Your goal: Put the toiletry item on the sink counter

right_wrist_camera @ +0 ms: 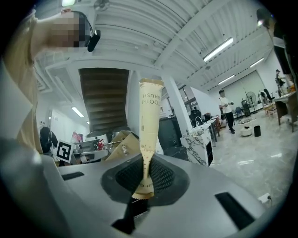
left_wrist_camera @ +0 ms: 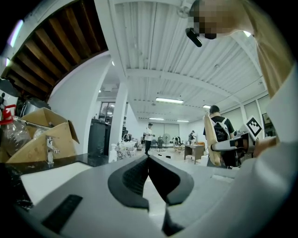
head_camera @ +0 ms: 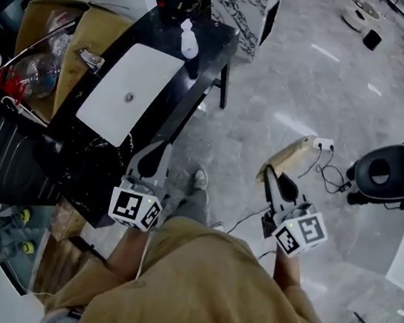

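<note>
Toothbrush packet [right_wrist_camera: 150, 121] pinched in right tool [right_wrist_camera: 143, 180], apart from counter [head_camera: 214, 47] edge.

place: lab hall | cues: sink counter [head_camera: 218, 38], polished floor [head_camera: 308, 97], desks [left_wrist_camera: 193, 149]

A long tan paper toothbrush packet [right_wrist_camera: 150, 116] is pinched by its crimped end in the right gripper [right_wrist_camera: 145, 169], well apart from the black sink counter [head_camera: 216, 36] with its white basin [head_camera: 147, 75].
</note>
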A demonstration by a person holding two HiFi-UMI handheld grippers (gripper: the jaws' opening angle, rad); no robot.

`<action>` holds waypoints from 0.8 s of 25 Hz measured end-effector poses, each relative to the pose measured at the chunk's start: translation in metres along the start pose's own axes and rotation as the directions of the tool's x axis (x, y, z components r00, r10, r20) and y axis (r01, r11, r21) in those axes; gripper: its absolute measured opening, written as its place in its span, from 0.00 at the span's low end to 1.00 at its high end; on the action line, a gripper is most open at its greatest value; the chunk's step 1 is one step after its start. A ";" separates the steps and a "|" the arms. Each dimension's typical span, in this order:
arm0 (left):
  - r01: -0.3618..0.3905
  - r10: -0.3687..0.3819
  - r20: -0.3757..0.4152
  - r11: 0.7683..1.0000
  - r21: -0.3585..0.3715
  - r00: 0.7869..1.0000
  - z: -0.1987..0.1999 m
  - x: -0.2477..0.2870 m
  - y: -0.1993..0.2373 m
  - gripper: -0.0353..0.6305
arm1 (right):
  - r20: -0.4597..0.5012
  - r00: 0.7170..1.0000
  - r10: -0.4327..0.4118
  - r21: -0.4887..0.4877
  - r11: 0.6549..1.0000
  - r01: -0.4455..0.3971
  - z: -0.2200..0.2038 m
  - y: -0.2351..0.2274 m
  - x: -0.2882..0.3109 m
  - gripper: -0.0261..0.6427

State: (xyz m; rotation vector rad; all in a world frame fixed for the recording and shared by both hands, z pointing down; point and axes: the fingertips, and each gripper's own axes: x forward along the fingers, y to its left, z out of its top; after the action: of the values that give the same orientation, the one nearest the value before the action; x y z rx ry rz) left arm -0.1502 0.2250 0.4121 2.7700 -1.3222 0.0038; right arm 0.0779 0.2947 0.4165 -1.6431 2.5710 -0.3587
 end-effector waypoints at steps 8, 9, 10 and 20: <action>0.037 -0.035 0.024 0.998 -0.048 0.999 -0.001 0.124 0.051 0.06 | -0.049 0.998 -0.030 -0.021 0.999 0.029 0.022 -0.073 0.094 0.08; 0.040 -0.039 0.030 0.998 -0.047 0.999 0.004 0.142 0.062 0.06 | -0.054 0.998 -0.034 -0.021 0.999 0.033 0.028 -0.083 0.110 0.08; 0.046 -0.044 0.036 0.998 -0.046 0.998 0.010 0.161 0.073 0.06 | -0.056 0.998 -0.035 -0.024 0.999 0.034 0.036 -0.093 0.128 0.08; 0.143 -0.142 0.025 0.987 -0.075 0.990 0.021 0.309 0.144 0.06 | -0.091 0.994 -0.064 -0.005 0.998 0.064 0.066 -0.154 0.266 0.08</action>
State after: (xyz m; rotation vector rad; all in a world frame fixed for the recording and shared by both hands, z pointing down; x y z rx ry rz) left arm -0.0683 -0.1069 0.4110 2.7989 -1.1006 -0.0807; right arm 0.1133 -0.0178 0.4065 -1.7531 2.5874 -0.4464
